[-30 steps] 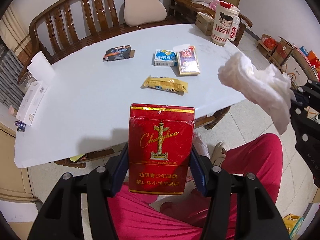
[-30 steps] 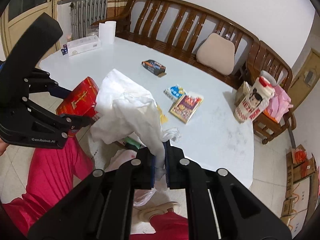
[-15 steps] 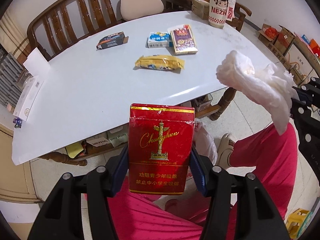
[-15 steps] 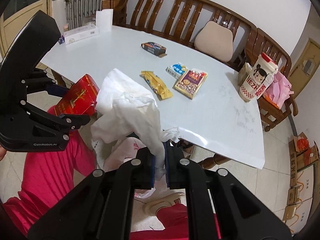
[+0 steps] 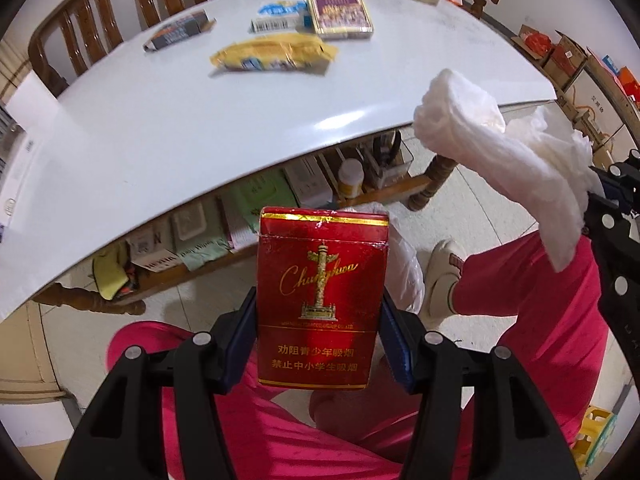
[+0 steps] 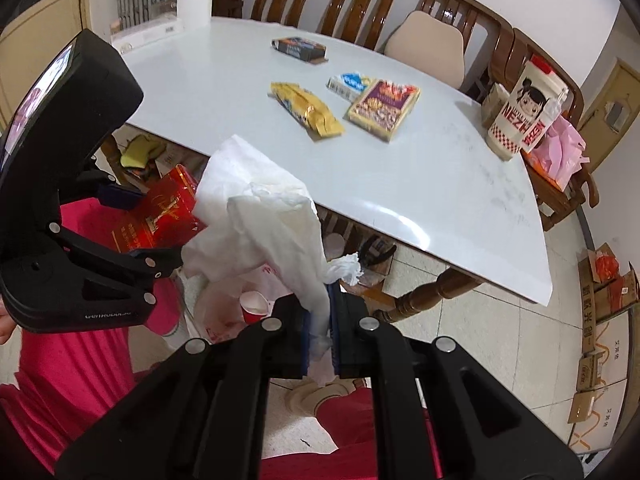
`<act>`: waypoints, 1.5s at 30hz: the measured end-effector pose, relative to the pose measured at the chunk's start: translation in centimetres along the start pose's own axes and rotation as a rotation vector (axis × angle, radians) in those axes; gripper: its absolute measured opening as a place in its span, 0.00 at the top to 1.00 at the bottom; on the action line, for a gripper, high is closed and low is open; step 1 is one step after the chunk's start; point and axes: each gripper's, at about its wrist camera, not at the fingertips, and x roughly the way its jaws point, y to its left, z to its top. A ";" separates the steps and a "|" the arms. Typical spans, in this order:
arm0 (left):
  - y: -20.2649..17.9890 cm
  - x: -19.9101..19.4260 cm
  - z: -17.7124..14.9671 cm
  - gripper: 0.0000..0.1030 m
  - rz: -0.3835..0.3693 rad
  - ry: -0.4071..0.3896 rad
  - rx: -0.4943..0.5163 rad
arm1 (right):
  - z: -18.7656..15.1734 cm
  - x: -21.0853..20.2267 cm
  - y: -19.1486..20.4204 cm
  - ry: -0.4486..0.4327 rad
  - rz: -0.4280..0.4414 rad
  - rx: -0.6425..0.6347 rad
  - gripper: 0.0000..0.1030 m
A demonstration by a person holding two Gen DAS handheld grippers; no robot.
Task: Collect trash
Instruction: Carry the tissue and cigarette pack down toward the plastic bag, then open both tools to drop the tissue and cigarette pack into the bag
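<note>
The left tool (image 5: 318, 320) is clamped on a red cigarette pack (image 5: 322, 300), which stands upright between its blue pads, printed face toward the camera, both pads pressed to its narrow sides. At about two o'clock from that pack, in the left wrist view, hangs a crumpled white tissue (image 5: 500, 160); it is pinched in the right tool (image 6: 320, 332), whose jaws are shut tight on the tissue's lower end while the rest billows up and to the left, its edge just beside the red pack. Both tools hang off the near edge of the white desk (image 6: 400, 184), over the floor and the person's pink trousers (image 5: 552, 308). Straight below the tissue, at roughly seven o'clock from the right tool, a white plastic bag (image 6: 224, 304) sits open on the floor with one red paper cup (image 6: 253, 307) inside. On the desk, well apart from both tools, I count four small things: one dark box (image 6: 300, 49) at the far side, one yellow wrapper (image 6: 308, 109) nearest the edge, one blue-and-white pack (image 6: 348, 84), and one purple packet (image 6: 384, 109) touching it. One tall white cup (image 6: 524, 116) stands past the desk's right end. The near half of the desk is bare, and tiled floor lies open to the right of the desk leg (image 6: 424, 292).
</note>
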 end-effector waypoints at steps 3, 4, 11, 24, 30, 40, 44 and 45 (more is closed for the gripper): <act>0.0 1.6 0.0 0.47 -0.011 0.032 -0.007 | -0.4 1.3 0.1 0.017 -0.007 0.005 0.92; 0.0 2.2 -0.1 0.47 -0.016 0.043 -0.009 | -0.7 1.8 0.1 0.026 -0.007 0.008 0.92; 0.0 5.5 -0.5 0.46 -0.040 0.099 -0.032 | -1.9 5.0 0.2 0.087 0.019 0.043 0.92; 1.3 12.1 -0.8 0.46 -0.093 0.199 -0.120 | -3.6 10.7 0.4 0.192 0.050 0.108 0.92; 1.3 15.0 -1.1 0.46 -0.102 0.260 -0.145 | -4.7 13.3 0.8 0.244 0.074 0.135 0.92; 1.7 19.5 -1.3 0.46 -0.097 0.337 -0.191 | -6.2 18.1 1.3 0.322 0.077 0.165 0.92; 2.0 21.3 -1.4 0.46 -0.110 0.366 -0.211 | -6.8 19.8 1.4 0.357 0.081 0.176 0.92; 2.1 21.6 -1.4 0.46 -0.112 0.372 -0.216 | -7.0 20.4 1.5 0.366 0.083 0.179 0.92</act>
